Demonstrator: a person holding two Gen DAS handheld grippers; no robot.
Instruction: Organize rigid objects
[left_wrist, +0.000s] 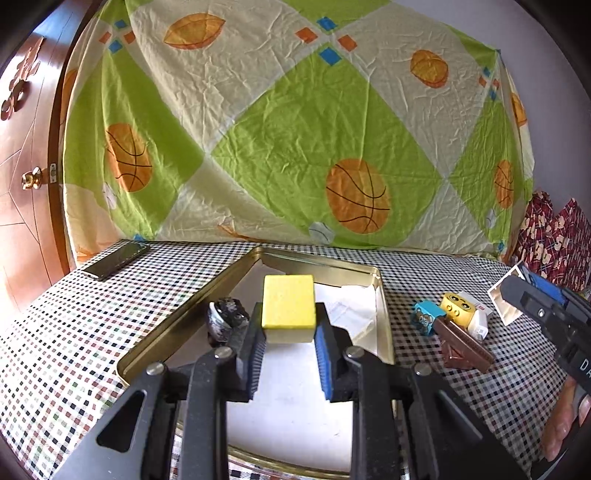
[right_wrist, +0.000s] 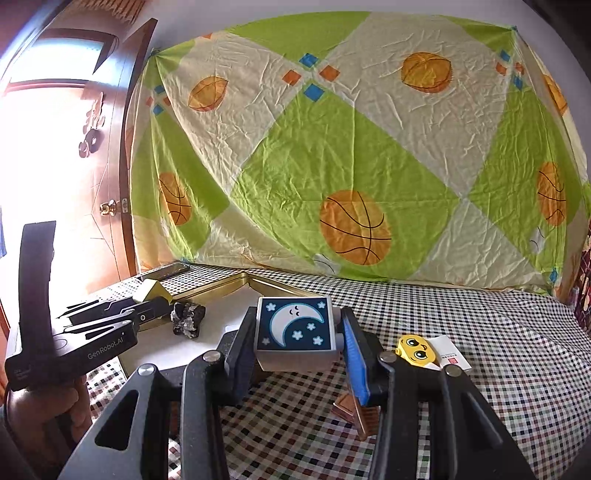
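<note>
Closest in, the left claw is clamped tight on a yellow block, pads squeezing its two side faces, and it hangs over the open gold tin tray on the checked desk. That block looks stiff and light, smooth-sided, so the flat flanks are the right place to pinch; I'd guess a slack grip could let it slide. Beside it the right claw is closed partway on a moon-and-stars cube, gripping it by its grey sides just at the tray's near edge: rigid plastic by the look of it, square enough to sit steady between the pads. Already lying in the tray is a dark, glittery rock, near the left wall, and some white paper toward the back. Out on the cloth to the right wait a blue block, a yellow face block and a brown brick piece, bunched together. Farther back lies a dark phone, then the basketball-print sheet.
</note>
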